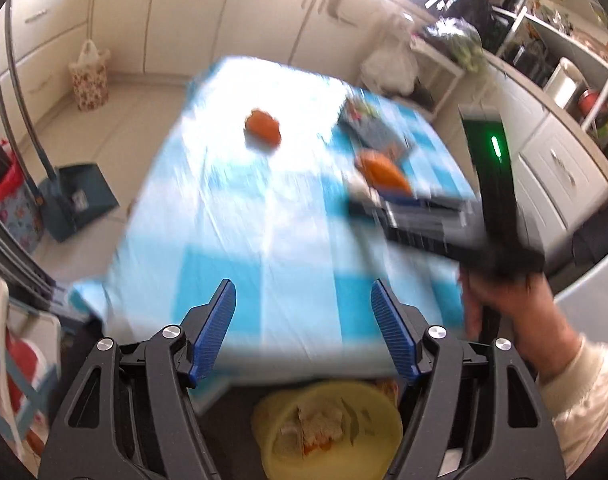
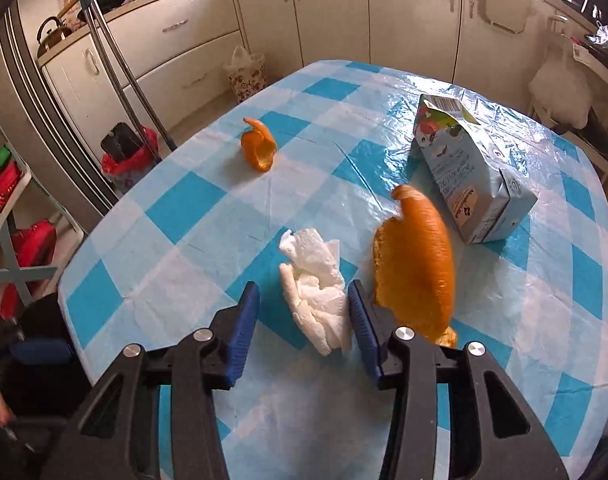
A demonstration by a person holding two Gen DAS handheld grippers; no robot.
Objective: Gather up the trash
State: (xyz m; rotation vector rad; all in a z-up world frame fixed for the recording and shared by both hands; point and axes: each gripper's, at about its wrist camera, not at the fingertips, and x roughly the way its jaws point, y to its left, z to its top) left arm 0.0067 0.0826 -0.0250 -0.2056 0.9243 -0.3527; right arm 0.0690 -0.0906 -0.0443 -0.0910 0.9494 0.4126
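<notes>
A crumpled white paper towel lies on the blue checked tablecloth, between the open fingers of my right gripper. A large orange peel lies just right of it, a small orange peel farther back, and a flattened light-blue drink carton at the right. In the blurred left wrist view my left gripper is open and empty above the table's near edge. A yellow bowl with scraps sits below it. The small peel, the large peel and the right gripper show there.
White kitchen cabinets ring the room. A floral bag stands on the floor by them. A broom handle and a red-lined bin stand left of the table. A dustpan sits on the floor.
</notes>
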